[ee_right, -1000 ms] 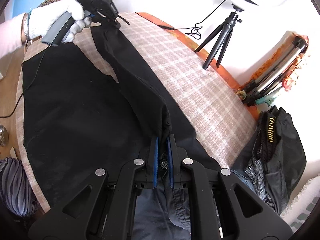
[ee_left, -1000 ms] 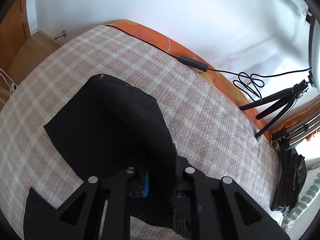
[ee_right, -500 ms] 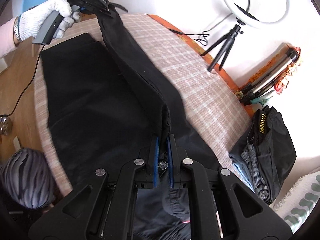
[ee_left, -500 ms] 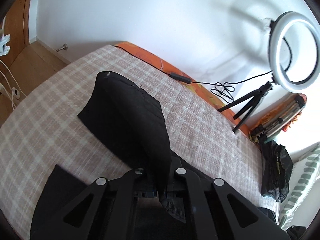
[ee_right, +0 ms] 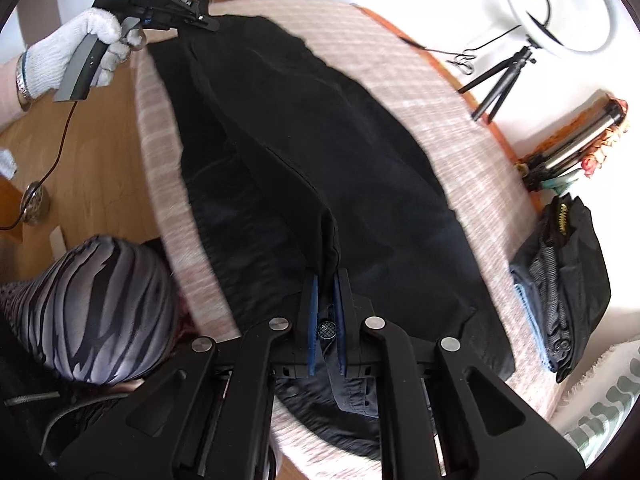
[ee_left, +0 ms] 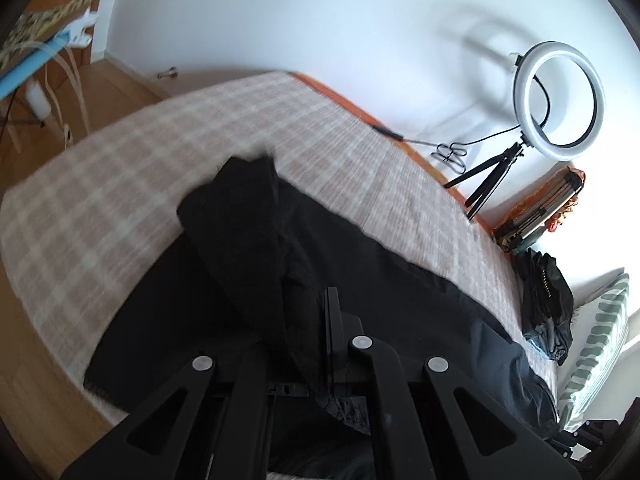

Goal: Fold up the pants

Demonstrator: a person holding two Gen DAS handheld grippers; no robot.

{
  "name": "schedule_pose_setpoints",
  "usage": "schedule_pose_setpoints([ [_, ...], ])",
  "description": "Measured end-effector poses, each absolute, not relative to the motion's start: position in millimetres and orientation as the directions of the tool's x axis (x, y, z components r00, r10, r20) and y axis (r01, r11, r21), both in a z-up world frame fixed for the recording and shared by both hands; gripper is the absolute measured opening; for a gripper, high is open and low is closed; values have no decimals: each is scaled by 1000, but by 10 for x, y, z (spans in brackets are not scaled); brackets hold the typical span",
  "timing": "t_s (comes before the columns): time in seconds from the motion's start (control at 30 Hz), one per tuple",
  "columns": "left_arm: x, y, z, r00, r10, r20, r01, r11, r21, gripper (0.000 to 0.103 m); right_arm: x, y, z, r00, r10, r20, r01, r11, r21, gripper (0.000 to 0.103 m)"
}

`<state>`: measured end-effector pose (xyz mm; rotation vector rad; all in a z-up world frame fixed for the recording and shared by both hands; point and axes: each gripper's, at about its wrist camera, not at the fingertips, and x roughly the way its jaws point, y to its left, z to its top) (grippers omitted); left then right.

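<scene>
Seemingly mid-fold, the black fabric pants [ee_right: 320, 152] lie across the checked beige bedspread [ee_right: 400, 64], one leg lifted by the right gripper [ee_right: 325, 280] at lower centre and the left gripper [ee_right: 200, 24] at upper left, both clamped on its edge, lengthwise fold unfinished, crosswise folds remaining.

Right gripper [ee_right: 325, 300] fingers [ee_right: 313, 312] clamped close together, cloth pinched between. Left gripper [ee_right: 200, 24] held raised at far end, fingers closed on cloth edge; white-gloved left hand [ee_right: 80, 54] wraps its grey handle, wrist bent.

Matt black cloth pants [ee_right: 320, 128], woven checked blanket [ee_left: 120, 168], knit glove [ee_right: 76, 52]
</scene>
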<state>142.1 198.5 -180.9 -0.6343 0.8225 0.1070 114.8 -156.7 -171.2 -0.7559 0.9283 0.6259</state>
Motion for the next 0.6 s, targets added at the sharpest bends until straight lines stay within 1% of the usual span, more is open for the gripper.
schedule_pose_setpoints([
  [0.1,1249,2077,-2005,689,-181,-701,-344,770,-537,1,1080,-1514,-1823,459,128,-879,-761,567,-315,8],
  [0.23,1161,2112,-2122,686,-186,-704,-337,776,-533,2,1091,-1475,-1915,485,88,-870,-745,562,-359,8],
  [0.3,1126,2146,-2163,674,-171,-718,-363,770,-524,7,1124,-1471,-1923,499,70,-864,-735,563,-378,8],
  [0.37,1071,2218,-2210,670,-196,-716,-375,743,-554,9,1159,-1492,-1908,497,65,-865,-726,576,-374,8],
  [0.4,1036,2254,-2228,670,-201,-714,-380,734,-563,11,1175,-1503,-1899,500,62,-864,-723,578,-377,8],
  [0.43,988,2290,-2241,672,-194,-715,-387,731,-562,16,1181,-1498,-1895,501,57,-863,-723,576,-381,8],
  [0.47,933,2340,-2250,675,-180,-715,-394,732,-556,17,1187,-1490,-1900,501,52,-864,-724,572,-385,8],
  [0.6,775,2576,-2307,697,-174,-695,-418,689,-592,18,1225,-1422,-1979,486,26,-874,-735,553,-392,8],
])
